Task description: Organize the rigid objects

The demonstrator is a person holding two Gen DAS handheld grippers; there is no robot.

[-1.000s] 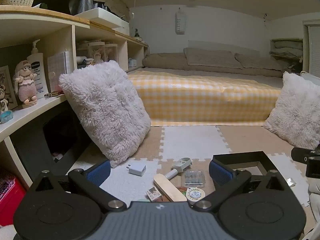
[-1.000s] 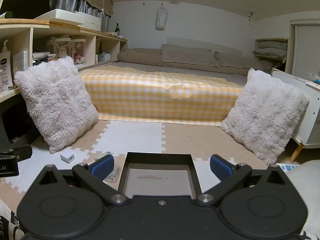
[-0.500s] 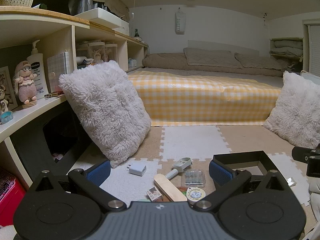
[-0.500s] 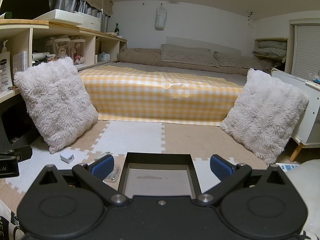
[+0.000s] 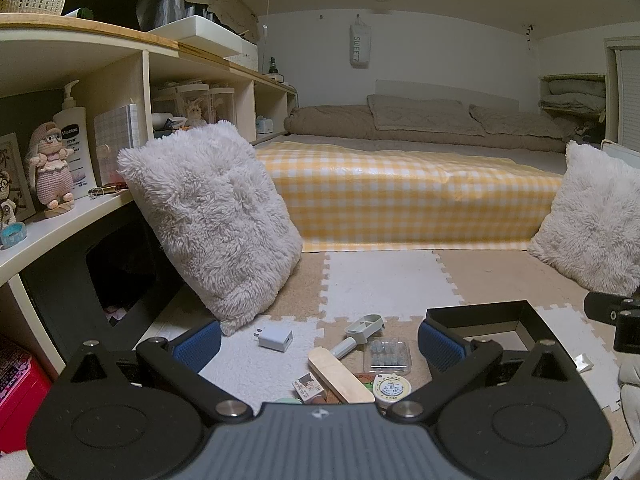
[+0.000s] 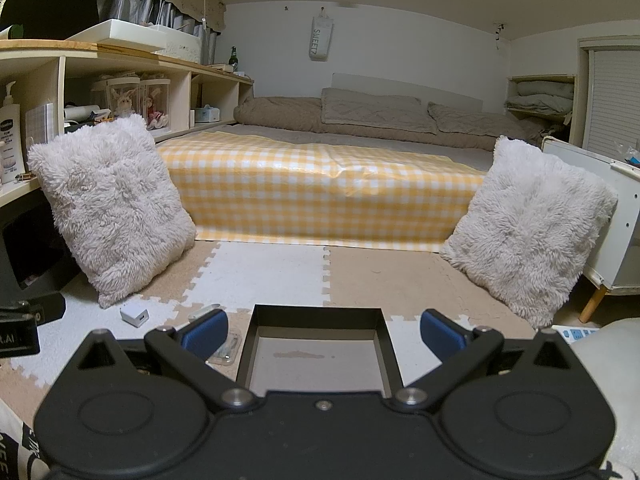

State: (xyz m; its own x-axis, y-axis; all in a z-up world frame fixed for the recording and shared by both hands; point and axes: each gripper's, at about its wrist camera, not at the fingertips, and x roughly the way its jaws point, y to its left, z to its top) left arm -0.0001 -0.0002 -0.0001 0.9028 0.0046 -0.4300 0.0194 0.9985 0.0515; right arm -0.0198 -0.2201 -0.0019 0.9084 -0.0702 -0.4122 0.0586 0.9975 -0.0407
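Left gripper: jaws spread wide, nothing held, low over foam floor mat. Between its fingers on mat: white charger plug, grey scoop-like tool, wooden stick, clear blister case, round tape-measure disc, small printed box. Black open box just right of cluster. Right gripper: jaws spread wide, empty, straddling black open box; box interior bare. Fluffy pillow leaning at shelf.
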